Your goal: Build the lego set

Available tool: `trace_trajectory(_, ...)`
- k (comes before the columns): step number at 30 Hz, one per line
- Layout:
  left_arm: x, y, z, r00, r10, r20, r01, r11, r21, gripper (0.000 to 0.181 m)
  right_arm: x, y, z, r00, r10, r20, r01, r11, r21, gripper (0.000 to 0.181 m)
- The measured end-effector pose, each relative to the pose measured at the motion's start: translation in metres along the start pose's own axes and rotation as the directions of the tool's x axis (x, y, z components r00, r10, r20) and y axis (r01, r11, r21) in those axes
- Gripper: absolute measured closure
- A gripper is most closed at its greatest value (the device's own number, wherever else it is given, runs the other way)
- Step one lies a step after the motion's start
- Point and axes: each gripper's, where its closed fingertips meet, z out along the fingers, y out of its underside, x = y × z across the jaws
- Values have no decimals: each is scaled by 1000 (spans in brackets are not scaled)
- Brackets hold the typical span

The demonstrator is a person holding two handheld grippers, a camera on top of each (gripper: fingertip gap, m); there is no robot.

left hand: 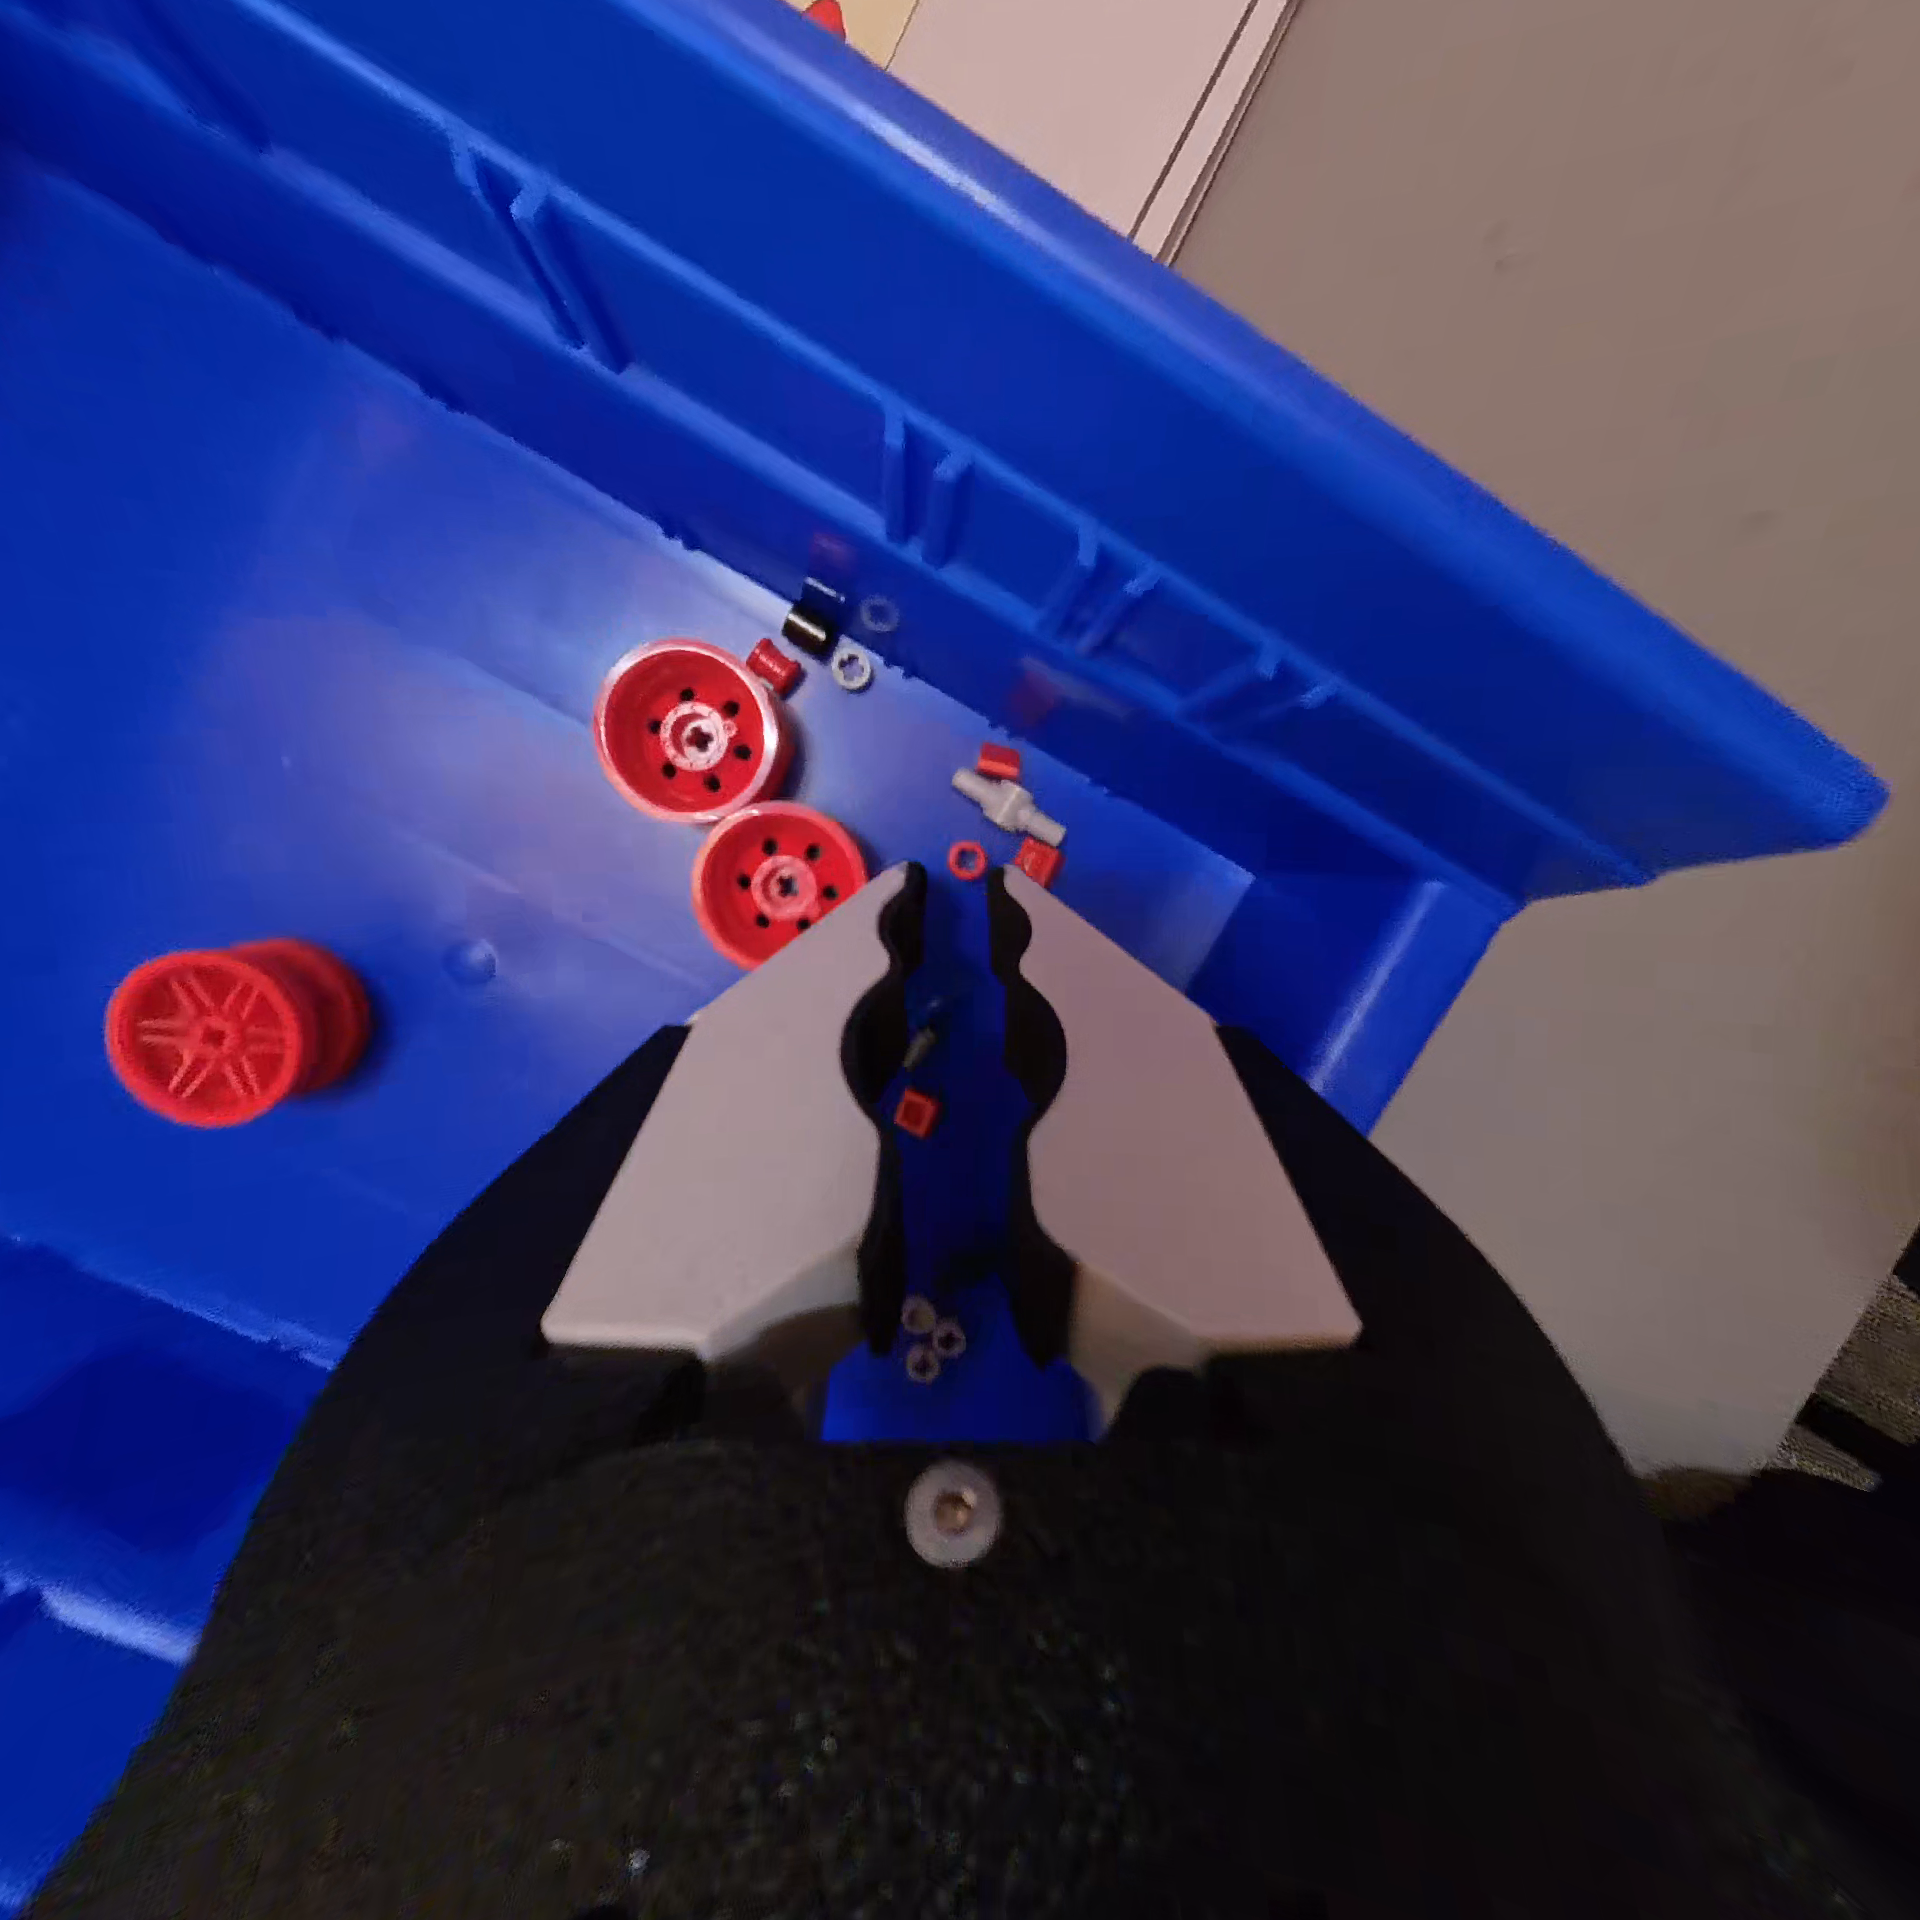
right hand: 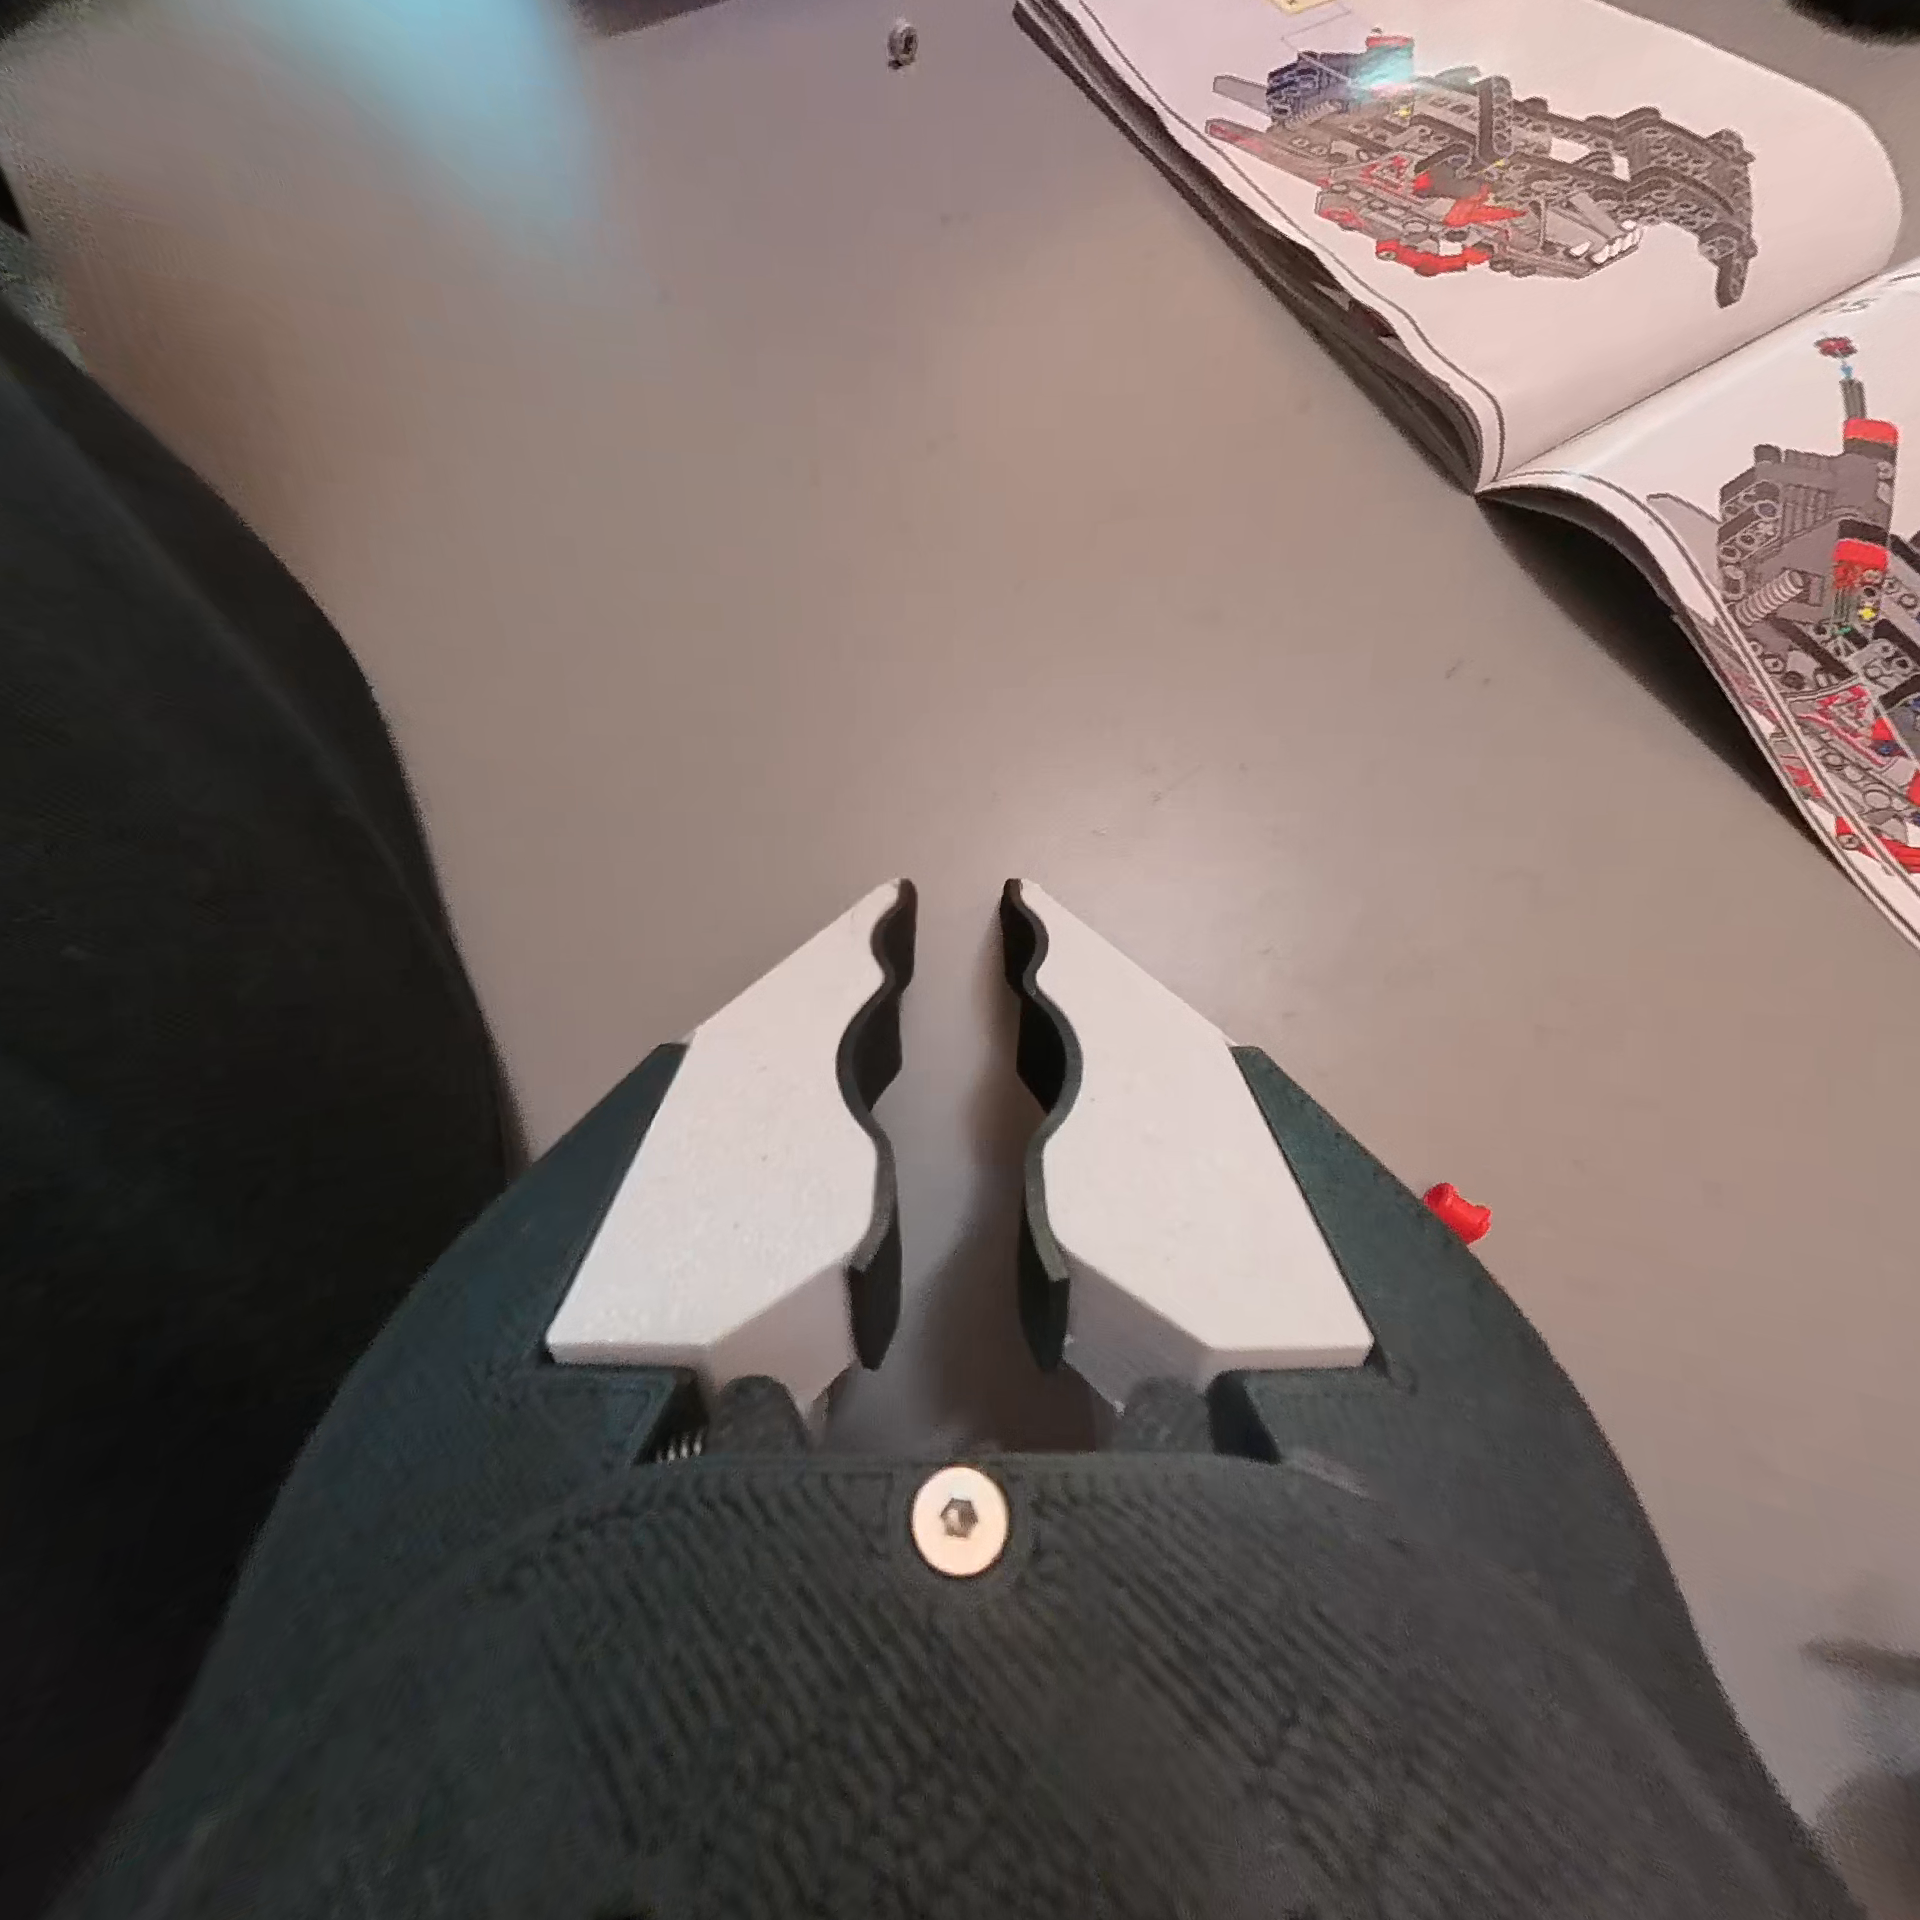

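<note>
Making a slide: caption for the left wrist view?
Open left hand-held gripper over blue bin holding red wheels and small parts.

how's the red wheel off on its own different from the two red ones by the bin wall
The lone spoked wheel shows thin radiating spokes; the two dished wheels show deep hubs ringed with round holes. It lies apart; they sit side by side. All are red, inside the blue bin.

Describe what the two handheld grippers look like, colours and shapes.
Left gripper: rough black printed body, one silver hex screw in the middle, two light grey wedge-shaped fingers lined with black wavy pads. Right gripper: same shape, grey fingers and wavy dark pads, but its body looks dark green. No cables or sleeves show.
</note>
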Motion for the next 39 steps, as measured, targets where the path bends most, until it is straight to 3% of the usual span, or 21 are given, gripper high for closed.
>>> trace_trajectory(8, -2, 1, 7, 996, 79, 32, -78, 996, -38, 166, 3, -1, 2, 1000, 1, -13, -1, 1000, -1, 167)
trace_trajectory(13, -5, -15, -1, 993, 95, 69, -97, 995, 36, 167, 2, -1, 2, 1000, -9, -12, 9, 1000, -1, 165)
trace_trajectory(30, -11, -28, 21, 985, 163, 52, -167, 982, 87, 169, 2, -1, 1, 999, -32, -32, 32, 999, 1, 160)
trace_trajectory(34, -13, -25, 19, 988, 140, 62, -145, 985, 92, 174, 2, -1, 1, 999, -27, -30, 27, 1000, 0, 159)
trace_trajectory(39, -19, -27, -1, 975, 138, 176, -164, 977, 139, 174, 3, -1, 1, 999, -22, -31, 22, 1000, 0, 158)
